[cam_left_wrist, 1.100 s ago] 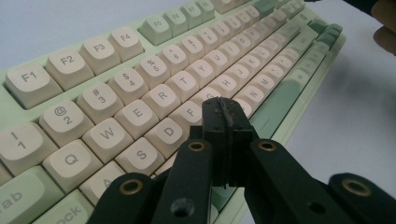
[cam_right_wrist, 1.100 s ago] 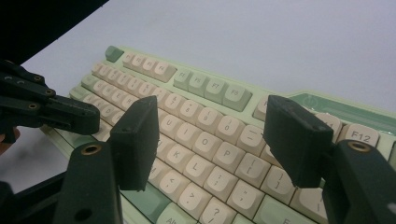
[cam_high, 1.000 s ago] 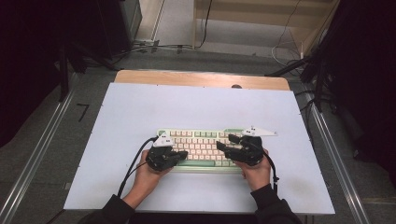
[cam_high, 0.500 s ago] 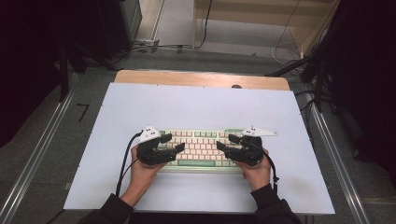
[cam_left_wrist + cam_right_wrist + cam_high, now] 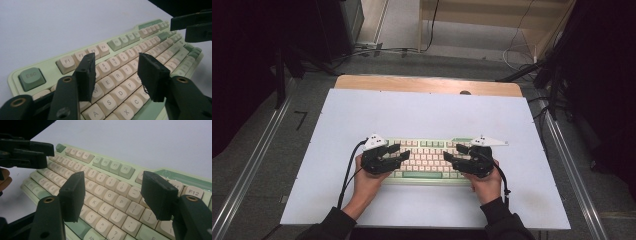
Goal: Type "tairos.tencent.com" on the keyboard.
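The keyboard, pale green with cream keys, lies flat on the white mat near the person's edge of the table, and both grippers hang over it as if to type or press keys. At the left end, the left gripper hovers above the letter block; in its own view its jaws have just been closing in from a wider spread and now stand partly apart, with nothing between them but the W, E, R and S, D keys below. To press cleanly, I judge it best to bring those jaws shut first, so that a single tip meets one keycap squarely. At the right end, the right gripper holds its jaws wide and empty over the O, P, L keys. Spread like that, it risks catching two keys at once, so narrowing before descending seems wise.
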